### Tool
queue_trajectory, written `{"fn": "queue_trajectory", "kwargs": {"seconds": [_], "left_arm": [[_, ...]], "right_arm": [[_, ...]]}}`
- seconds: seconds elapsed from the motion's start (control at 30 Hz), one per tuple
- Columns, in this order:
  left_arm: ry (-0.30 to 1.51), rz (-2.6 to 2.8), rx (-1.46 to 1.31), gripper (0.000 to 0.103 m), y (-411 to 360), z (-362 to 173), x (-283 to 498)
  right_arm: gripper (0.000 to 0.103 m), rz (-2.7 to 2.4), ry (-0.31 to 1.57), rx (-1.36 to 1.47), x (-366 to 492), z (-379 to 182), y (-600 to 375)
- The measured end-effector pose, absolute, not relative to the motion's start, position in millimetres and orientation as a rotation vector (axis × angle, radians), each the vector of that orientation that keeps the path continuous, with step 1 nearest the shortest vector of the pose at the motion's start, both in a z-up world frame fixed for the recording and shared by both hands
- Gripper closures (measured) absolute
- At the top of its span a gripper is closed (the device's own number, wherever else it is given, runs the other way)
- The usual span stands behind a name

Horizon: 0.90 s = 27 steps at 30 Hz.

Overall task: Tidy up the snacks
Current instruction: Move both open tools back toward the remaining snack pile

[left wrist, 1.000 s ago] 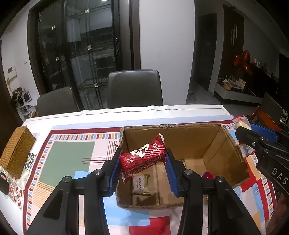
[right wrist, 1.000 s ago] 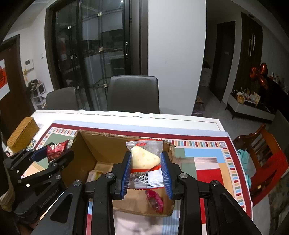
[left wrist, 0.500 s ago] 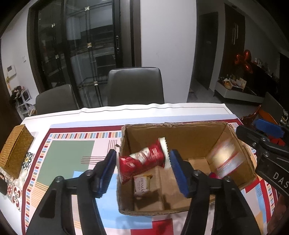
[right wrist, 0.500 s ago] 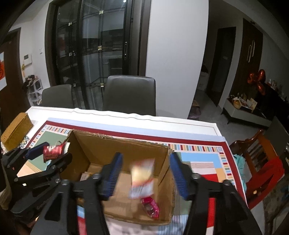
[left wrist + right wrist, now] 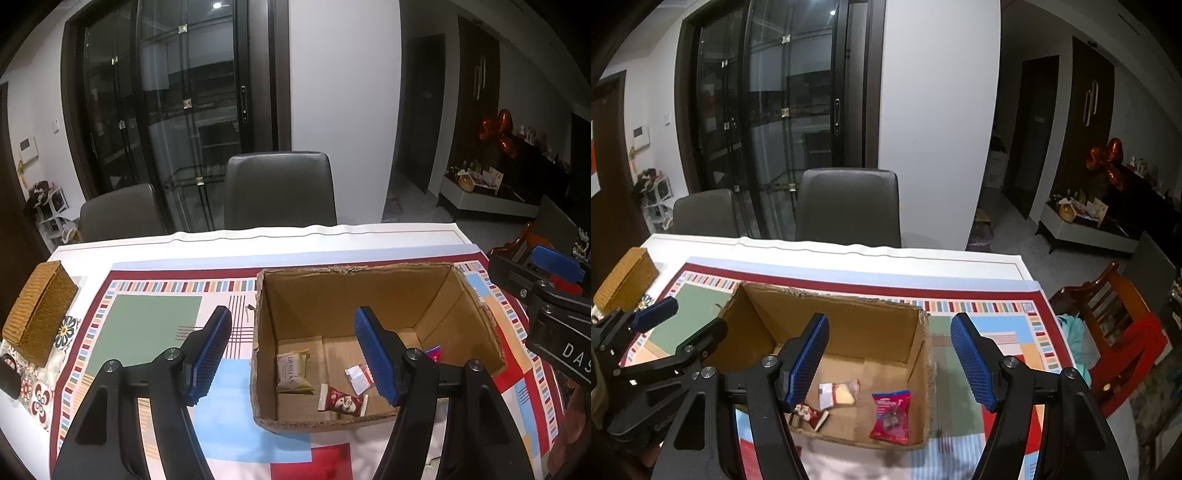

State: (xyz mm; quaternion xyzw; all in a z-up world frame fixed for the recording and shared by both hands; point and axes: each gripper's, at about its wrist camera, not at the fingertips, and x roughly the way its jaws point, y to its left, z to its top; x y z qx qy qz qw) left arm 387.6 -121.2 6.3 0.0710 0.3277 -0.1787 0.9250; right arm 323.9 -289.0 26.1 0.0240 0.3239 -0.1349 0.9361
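Observation:
An open cardboard box stands on the patterned tablecloth. On its floor lie a beige packet, a red wrapper, a clear packet with a yellow cake and a pink-red packet. My left gripper hangs over the box's left wall, its jaws opening with nothing between them. Above the box's right wall, my right gripper is also opening and holds nothing.
A woven brown box sits at the table's left edge. Two grey chairs stand behind the table. A wooden chair with a red seat is off the table's right side.
Both grippers opened wider. The red wrapper fell from the left gripper and the clear cake packet from the right one. Both now lie on the box floor.

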Motion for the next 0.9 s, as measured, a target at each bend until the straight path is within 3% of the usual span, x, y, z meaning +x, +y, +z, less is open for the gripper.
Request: {"fn": "queue_trajectory", "kwargs": {"seconds": [0.9], "left_arm": [[0.593,-0.368,0.149,0.034,-107,51,323]], "right_arm": [[0.034,-0.279,0.59,0.067,258,59,-282]]}}
